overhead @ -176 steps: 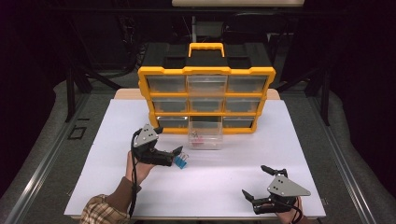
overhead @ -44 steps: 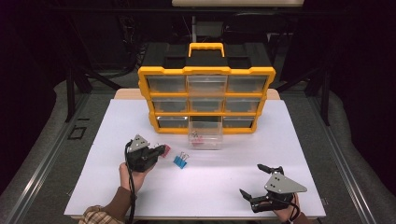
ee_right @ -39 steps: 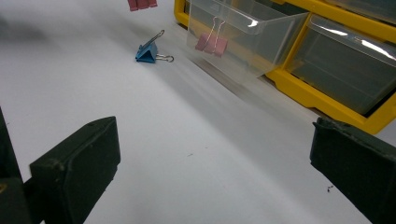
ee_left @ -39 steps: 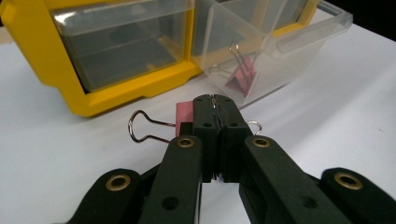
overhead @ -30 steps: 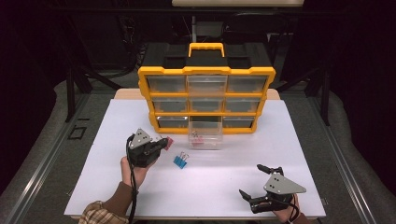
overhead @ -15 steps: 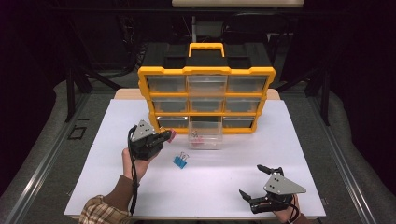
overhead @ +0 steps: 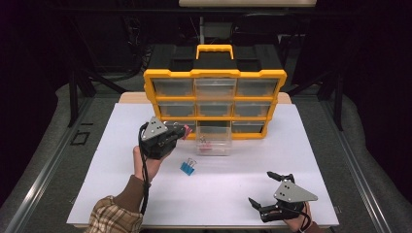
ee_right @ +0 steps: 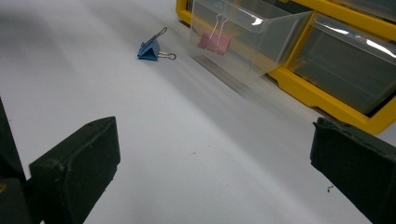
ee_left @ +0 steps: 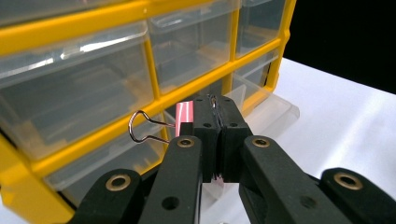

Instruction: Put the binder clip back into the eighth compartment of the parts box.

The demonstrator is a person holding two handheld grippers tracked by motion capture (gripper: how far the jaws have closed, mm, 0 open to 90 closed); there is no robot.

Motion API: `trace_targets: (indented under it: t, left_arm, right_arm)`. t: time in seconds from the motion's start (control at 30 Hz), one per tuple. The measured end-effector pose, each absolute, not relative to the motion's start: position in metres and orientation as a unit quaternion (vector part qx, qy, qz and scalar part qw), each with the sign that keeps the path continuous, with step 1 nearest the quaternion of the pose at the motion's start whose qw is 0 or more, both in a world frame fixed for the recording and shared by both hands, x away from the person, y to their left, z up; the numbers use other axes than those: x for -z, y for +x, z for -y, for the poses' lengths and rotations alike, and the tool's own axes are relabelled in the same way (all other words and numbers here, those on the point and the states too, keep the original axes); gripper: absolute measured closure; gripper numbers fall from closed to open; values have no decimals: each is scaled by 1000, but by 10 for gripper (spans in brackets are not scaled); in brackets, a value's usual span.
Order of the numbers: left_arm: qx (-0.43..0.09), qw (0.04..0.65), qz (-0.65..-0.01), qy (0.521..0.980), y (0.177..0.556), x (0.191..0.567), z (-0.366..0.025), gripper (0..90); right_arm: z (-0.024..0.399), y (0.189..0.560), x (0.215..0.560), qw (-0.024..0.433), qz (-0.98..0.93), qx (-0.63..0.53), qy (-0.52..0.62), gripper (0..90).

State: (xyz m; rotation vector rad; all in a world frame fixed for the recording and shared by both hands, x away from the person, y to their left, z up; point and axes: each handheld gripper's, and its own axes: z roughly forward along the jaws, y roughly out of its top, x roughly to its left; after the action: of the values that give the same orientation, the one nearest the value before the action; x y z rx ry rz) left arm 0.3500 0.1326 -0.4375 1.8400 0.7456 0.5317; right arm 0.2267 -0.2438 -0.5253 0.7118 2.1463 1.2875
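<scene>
1. Pinching a pink binder clip (ee_left: 185, 112) between pressed-together jaws, my left gripper (overhead: 180, 132) hangs in front of the yellow organizer (overhead: 167, 74), left of its pulled-out clear drawer (overhead: 214, 147).
2. That drawer holds another pink clip (ee_right: 214, 41).
3. I see a blue clip (overhead: 187, 168) lying on the white table (overhead: 311, 145) near the drawer.
4. My right gripper (overhead: 261, 191) sits spread and empty.

Between the pressed-together pads (ee_left: 212, 140) of the left gripper (ee_left: 213, 109), most of the pink binder clip (ee_left: 184, 114) is hidden; 1 wire loop and a pink strip show left of them. The yellow organizer (ee_left: 154, 100) is cut off by that view's top and left edges. Both fingers (ee_right: 74, 170) of the right gripper (ee_right: 210, 163) run off the bottom edge.
</scene>
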Motion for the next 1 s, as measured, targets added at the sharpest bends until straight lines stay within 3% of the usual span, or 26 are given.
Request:
trace_targets:
  t: [1.0]
  left_arm:
    - [-185,518,-259,794,379,453,-89,882]
  right_arm:
    - [244,226,525,266,-796,-478,260,12]
